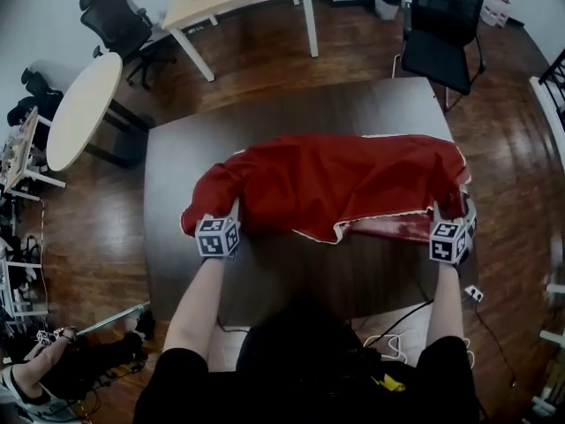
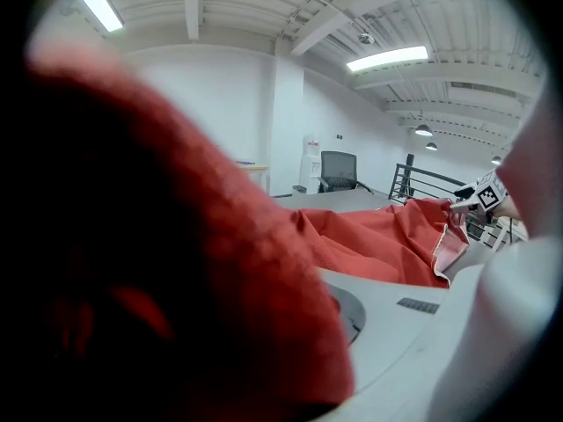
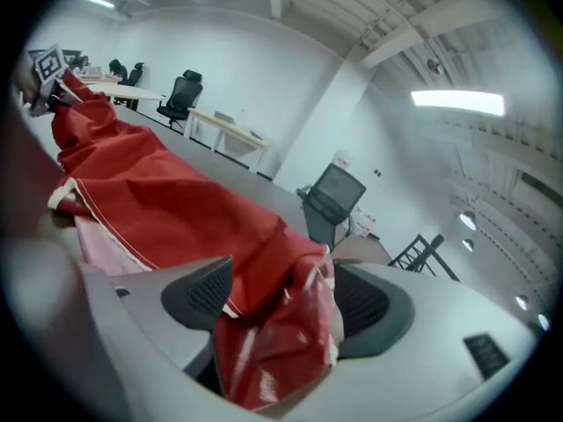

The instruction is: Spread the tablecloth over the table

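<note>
red tablecloth (image 1: 327, 184) with a pale hem, dark brown table (image 1: 177, 201)

Right gripper (image 3: 281, 299) wide over a bunch of red cloth (image 3: 158, 192)

The two jaws stand well apart, and the dark ribbed pads (image 3: 201, 293) do not squeeze anything. A crumpled fold of the cloth hangs loose between them, with its shiny underside toward the camera and its white hem beside the left pad. From there the cloth runs as a long ridge up to the left over the grey table (image 3: 230, 172), where the left gripper (image 3: 42, 90) is at its far end. Behind the table stands a black chair (image 3: 332, 199), and farther away a pale desk (image 3: 233, 134) with another black chair (image 3: 182, 95).
</note>
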`<state>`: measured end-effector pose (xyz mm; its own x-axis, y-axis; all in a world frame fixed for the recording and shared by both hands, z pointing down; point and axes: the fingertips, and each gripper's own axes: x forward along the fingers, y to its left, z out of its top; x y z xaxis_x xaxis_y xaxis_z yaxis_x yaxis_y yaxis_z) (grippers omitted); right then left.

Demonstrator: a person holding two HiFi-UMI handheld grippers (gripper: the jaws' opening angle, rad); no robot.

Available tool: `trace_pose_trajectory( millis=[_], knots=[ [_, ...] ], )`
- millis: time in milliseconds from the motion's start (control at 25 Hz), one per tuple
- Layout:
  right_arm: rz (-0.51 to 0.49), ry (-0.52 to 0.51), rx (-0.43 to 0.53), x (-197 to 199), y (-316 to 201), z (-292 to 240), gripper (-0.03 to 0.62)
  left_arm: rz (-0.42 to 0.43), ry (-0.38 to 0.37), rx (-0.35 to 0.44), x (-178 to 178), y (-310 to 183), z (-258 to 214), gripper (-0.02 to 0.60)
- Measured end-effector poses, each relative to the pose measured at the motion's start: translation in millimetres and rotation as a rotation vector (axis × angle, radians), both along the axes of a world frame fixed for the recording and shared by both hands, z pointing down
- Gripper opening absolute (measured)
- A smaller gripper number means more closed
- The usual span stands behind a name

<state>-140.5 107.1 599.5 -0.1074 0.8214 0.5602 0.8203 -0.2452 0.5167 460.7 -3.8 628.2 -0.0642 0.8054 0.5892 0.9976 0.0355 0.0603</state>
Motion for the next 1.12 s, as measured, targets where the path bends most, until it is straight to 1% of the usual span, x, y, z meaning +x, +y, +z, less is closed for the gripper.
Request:
trace_pose_trajectory(
  millis=[80,120,200,280,320,360,440,560,600,680,720,800,880,920,1000,1080,1120],
  knots=[
    [-0.067,0.041,-0.06,44.5,-5.5,-9.3,0.37,0.006,-0.016,-0.016,-2.7,-3.7,-2.1,0.005],
    [-0.118,0.073,-0.076,74.3,-8.6,-12.7,0.37,0.009,-0.027,-0.025,-5.2,-6.6,-2.7,0.006],
    [-0.246,0.16,-0.073,147.8,-18.4,-18.9,0.369,0.022,-0.043,-0.044,-9.6,-13.7,-6.2,0.006],
    [-0.378,0.259,-0.032,227.9,-35.5,-17.0,0.368,0.042,-0.051,-0.064,-9.4,-21.9,-13.0,0.006],
    [-0.43,0.298,0.0,264.5,-45.7,-10.0,0.341,0.054,-0.055,-0.075,-6.8,-26.3,-16.9,0.006],
    [-0.466,0.321,0.04,295.9,-54.8,1.9,0.325,0.065,-0.062,-0.084,-2.2,-31.0,-21.0,0.006],
    [-0.475,0.324,0.136,338.9,-66.4,35.5,0.291,0.085,-0.09,-0.092,13.6,-42.1,-28.8,0.006],
    [-0.413,0.312,0.273,367.8,-73.5,77.5,0.288,0.091,-0.149,-0.078,51.7,-63.5,-35.9,0.008],
    [-0.389,0.312,0.311,372.9,-74.8,88.4,0.274,0.087,-0.171,-0.068,66.9,-70.6,-35.8,0.008],
    [-0.334,0.333,0.392,380.7,-79.9,109.7,0.273,0.076,-0.235,-0.034,95.6,-87.2,-30.0,0.011],
    [-0.302,0.361,0.424,383.8,-83.2,117.3,0.273,0.071,-0.277,-0.014,107.3,-97.3,-25.2,0.017],
    [-0.248,0.417,0.431,387.2,-84.9,121.3,0.275,0.056,-0.363,0.014,126.1,-117.6,-14.7,0.038],
    [-0.227,0.43,0.408,387.5,-82.7,118.9,0.275,0.015,-0.449,0.03,142.1,-135.3,-1.6,0.064],
    [-0.225,0.431,0.402,387.4,-82.6,119.2,0.275,-0.016,-0.5,0.038,149.5,-143.1,5.8,0.075],
    [-0.227,0.438,0.4,388.4,-84.8,121.7,0.29,-0.089,-0.604,0.045,163.5,-155.4,16.2,0.141],
    [-0.227,0.441,0.406,390.5,-87.8,122.7,0.316,-0.162,-0.685,0.035,175.6,-164.2,18.9,0.17],
    [-0.225,0.439,0.408,391.5,-89.8,122.6,0.319,-0.198,-0.721,0.025,180.1,-169.1,20.2,0.192]
  ],
)
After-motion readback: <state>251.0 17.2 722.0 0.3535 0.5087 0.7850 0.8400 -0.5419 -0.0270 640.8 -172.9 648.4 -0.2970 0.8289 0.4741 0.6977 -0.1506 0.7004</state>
